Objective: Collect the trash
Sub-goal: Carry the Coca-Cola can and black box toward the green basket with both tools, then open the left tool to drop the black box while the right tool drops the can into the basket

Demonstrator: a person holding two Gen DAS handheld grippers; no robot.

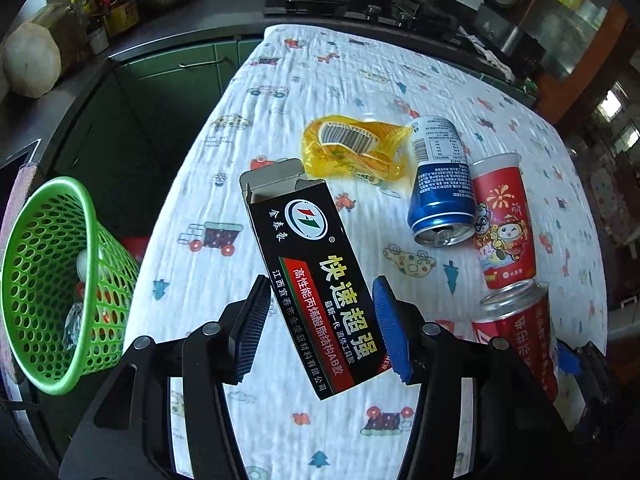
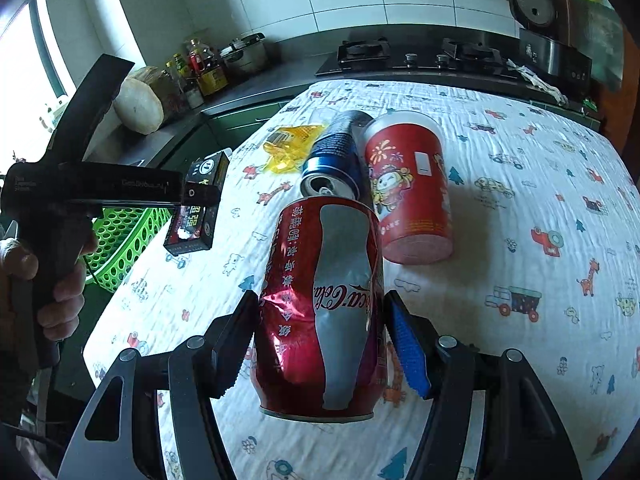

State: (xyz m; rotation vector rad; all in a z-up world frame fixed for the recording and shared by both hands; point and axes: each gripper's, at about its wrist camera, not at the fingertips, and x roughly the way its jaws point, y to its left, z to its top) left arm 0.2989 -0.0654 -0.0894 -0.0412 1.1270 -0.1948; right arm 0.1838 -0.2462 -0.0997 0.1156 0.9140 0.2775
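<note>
My left gripper (image 1: pixel 320 324) is shut on a black glue box (image 1: pixel 308 268) with an open top flap, held above the table. The box also shows in the right wrist view (image 2: pixel 200 200), held by the left gripper. My right gripper (image 2: pixel 320 340) is shut on a dented red Coca-Cola can (image 2: pixel 324 304), lifted off the cloth; the can shows at lower right in the left wrist view (image 1: pixel 516 332). On the table lie a blue can (image 1: pixel 440 184), a red paper cup (image 1: pixel 502 220) and a yellow plastic wrapper (image 1: pixel 352 148). A green mesh basket (image 1: pixel 52 280) stands left of the table, with trash inside.
The table wears a white cloth printed with cartoons (image 2: pixel 520 200). Behind it runs a dark counter with a gas stove (image 2: pixel 420 56), a pot, bottles (image 2: pixel 200 68) and a rice cooker (image 2: pixel 552 52). Green cabinets (image 1: pixel 180 76) stand at the left.
</note>
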